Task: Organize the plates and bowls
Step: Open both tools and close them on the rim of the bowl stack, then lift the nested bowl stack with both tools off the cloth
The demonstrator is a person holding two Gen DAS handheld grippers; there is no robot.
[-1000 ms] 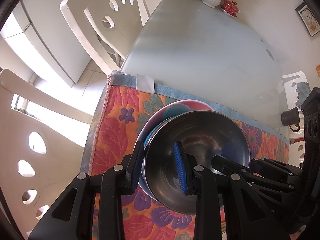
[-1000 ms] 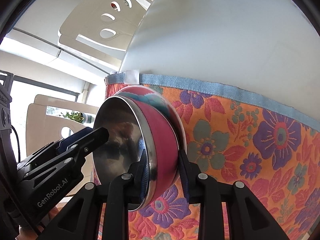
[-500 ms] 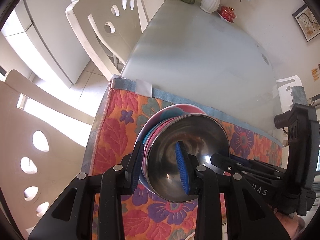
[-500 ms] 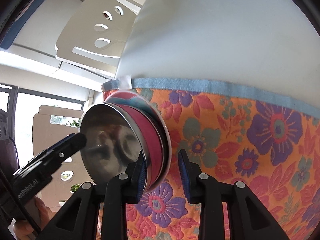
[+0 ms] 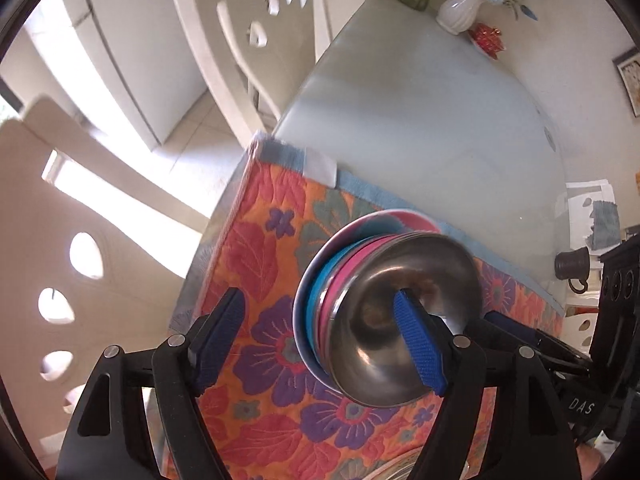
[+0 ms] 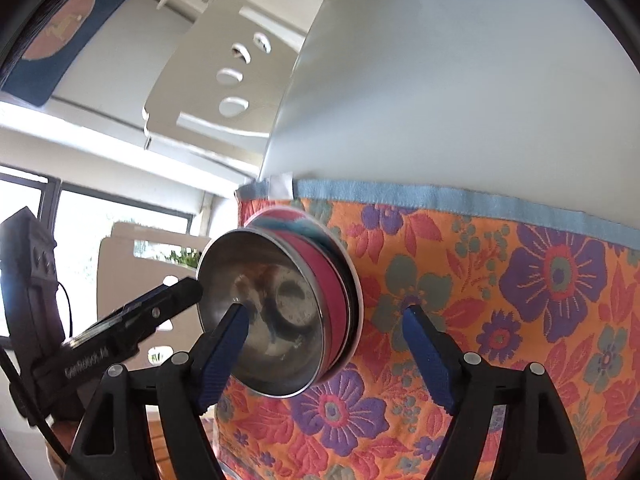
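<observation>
On the floral mat [image 5: 256, 264] sits a stack: a steel-lined pink bowl [image 5: 400, 320] on top, a blue bowl [image 5: 320, 280] under it and a patterned plate [image 5: 384, 218] at the bottom. My left gripper [image 5: 318, 340] hangs over the stack's left rim with its jaws opening, one pad inside the steel bowl and the other out over the mat, neither pressing. My right gripper [image 6: 326, 354] straddles the right rim of the same bowl [image 6: 272, 312], jaws also opening, and its pads stand off the metal. Each gripper shows in the other's view, the right [image 5: 532, 344] and the left [image 6: 132, 320].
The mat covers the near end of a frosted glass table [image 5: 420, 120], and the stack is near the mat's left corner. White chairs [image 5: 224, 40] stand along the left edge. A white vase [image 5: 460, 8], a red dish [image 5: 486, 36] and a dark mug [image 5: 572, 266] stand farther off.
Both grippers were shut on opposite rims of the steel bowl. Their jaws have now spread wide and let it go, and the bowl rests on the stack, which looks smaller.
</observation>
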